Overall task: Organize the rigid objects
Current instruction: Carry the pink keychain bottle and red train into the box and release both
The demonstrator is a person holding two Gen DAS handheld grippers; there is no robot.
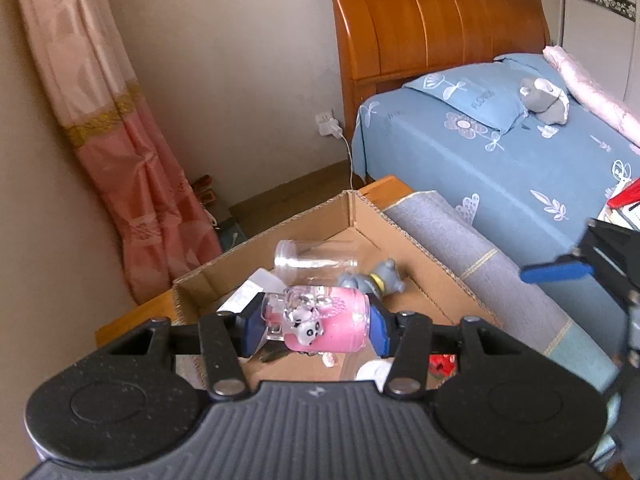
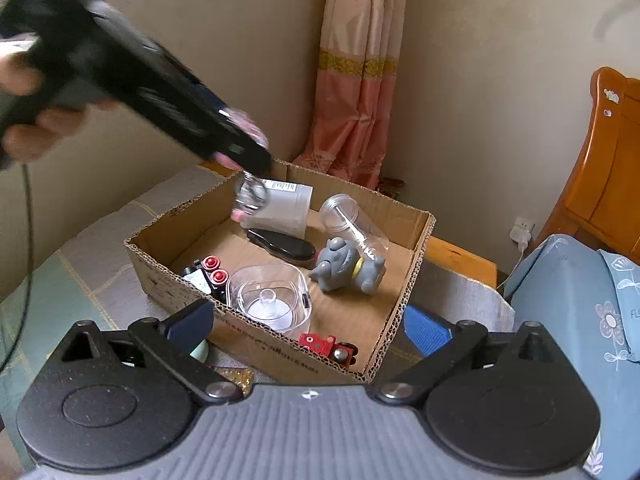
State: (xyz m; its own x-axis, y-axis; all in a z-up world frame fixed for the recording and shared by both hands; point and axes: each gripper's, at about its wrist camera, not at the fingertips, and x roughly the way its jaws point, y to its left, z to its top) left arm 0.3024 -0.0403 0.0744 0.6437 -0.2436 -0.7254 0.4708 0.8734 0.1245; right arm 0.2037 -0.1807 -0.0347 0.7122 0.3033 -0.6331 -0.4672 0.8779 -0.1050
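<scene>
My left gripper (image 1: 316, 326) is shut on a pink bottle (image 1: 332, 324) with small panda charms and holds it above the open cardboard box (image 1: 308, 220). In the right wrist view the left gripper (image 2: 240, 152) hangs blurred over the box's far left corner with the pink bottle (image 2: 250, 126). The box (image 2: 280, 348) holds a clear jar (image 2: 352, 220), a grey toy animal (image 2: 348, 266), a clear square container (image 2: 272, 296), a black case (image 2: 282, 244), a red toy car (image 2: 328, 346) and red-capped items (image 2: 214, 270). My right gripper (image 2: 308, 328) is open and empty at the box's near wall.
The box sits on a grey cloth (image 2: 92, 260) over a low table beside a bed with a blue sheet (image 1: 520, 168) and wooden headboard (image 1: 432, 20). A pink curtain (image 1: 120, 140) hangs at the wall. A white paper sheet (image 2: 284, 208) leans in the box's far side.
</scene>
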